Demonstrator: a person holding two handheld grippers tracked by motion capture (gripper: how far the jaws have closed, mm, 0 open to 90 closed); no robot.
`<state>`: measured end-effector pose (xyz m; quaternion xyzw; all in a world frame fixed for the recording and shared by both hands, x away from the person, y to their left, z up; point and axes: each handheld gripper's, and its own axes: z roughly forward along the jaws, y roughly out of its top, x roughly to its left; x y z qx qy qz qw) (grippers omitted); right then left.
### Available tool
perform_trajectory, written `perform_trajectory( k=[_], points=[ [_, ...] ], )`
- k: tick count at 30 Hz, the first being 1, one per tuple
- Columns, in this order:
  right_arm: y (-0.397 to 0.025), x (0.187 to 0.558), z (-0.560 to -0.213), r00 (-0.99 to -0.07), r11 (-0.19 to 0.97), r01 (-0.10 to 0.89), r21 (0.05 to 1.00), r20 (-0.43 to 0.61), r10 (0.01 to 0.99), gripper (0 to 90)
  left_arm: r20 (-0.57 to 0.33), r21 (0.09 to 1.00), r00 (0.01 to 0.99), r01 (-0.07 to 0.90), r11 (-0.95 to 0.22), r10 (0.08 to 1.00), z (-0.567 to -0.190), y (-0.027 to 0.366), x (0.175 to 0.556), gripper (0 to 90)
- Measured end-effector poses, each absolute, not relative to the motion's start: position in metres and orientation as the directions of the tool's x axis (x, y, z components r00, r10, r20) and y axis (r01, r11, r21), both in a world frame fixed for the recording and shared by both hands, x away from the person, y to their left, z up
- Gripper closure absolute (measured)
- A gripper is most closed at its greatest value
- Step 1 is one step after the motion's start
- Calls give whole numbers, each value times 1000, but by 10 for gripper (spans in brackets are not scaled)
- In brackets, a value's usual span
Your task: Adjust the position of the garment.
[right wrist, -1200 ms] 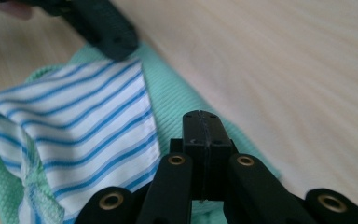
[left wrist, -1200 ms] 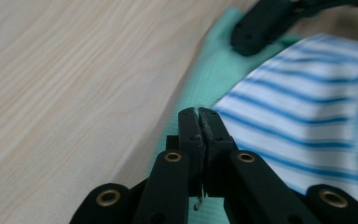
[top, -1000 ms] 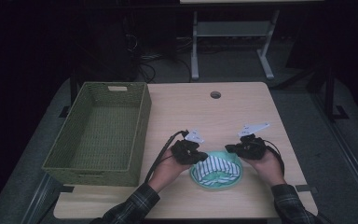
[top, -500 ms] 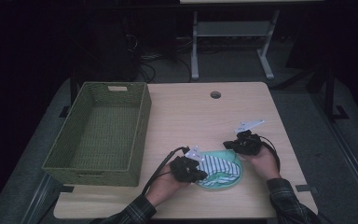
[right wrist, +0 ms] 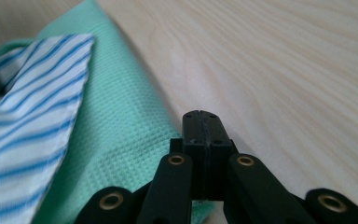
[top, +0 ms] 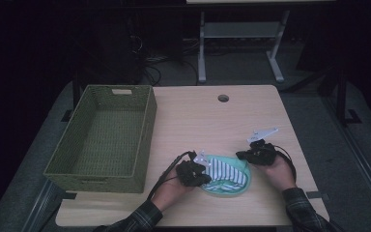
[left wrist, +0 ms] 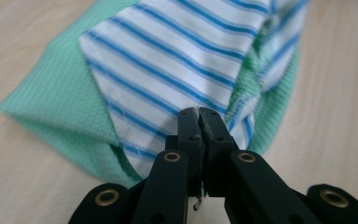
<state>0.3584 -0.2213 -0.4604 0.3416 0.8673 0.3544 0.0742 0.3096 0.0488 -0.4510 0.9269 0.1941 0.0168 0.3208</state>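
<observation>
- Left gripper (left wrist: pixel 200 114): jaws pressed together, pinching the near edge of the striped cloth (left wrist: pixel 177 60) where it lies on the green cloth (left wrist: pixel 51 102).
- Right gripper (right wrist: pixel 201 116): jaws closed flat against each other, at the edge of the green cloth (right wrist: pixel 116 126); fabric between them probable but not certain.
- Position of the cloths: stacked near the front edge of the table (top: pixel 198 121), between the two hands, with the empty woven basket (top: pixel 106 135) just beside them to the left.
- Step in hand, as judged: folding or gathering the stacked cloths.
- Good practice: both layers pinched together, both edges lifted level and at one pace, fabric kept lightly taut, no dragging across the wood.
- Brands, labels, writing: none legible on cloths, basket or grippers.
</observation>
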Motion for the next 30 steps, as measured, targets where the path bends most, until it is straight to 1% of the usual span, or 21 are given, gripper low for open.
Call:
perform_trajectory(
  k=[12,22,24,29,30],
  points=[
    [-225,337,-463,-771,533,538,653,125,625,898,-35,583,895,379,-719,444,-452,51,341,876],
    [-222,317,-464,-787,545,537,644,149,599,898,-29,587,878,402,-702,478,-453,48,371,877],
    [-222,315,-465,-795,553,524,648,138,591,898,-24,592,878,398,-701,478,-453,48,376,877],
    [-227,313,-463,-779,528,535,660,143,610,893,-54,609,870,418,-675,490,-448,52,376,850],
    [-229,313,-463,-777,525,533,663,138,614,874,-61,617,871,416,-668,487,-445,55,376,842]
  ],
)
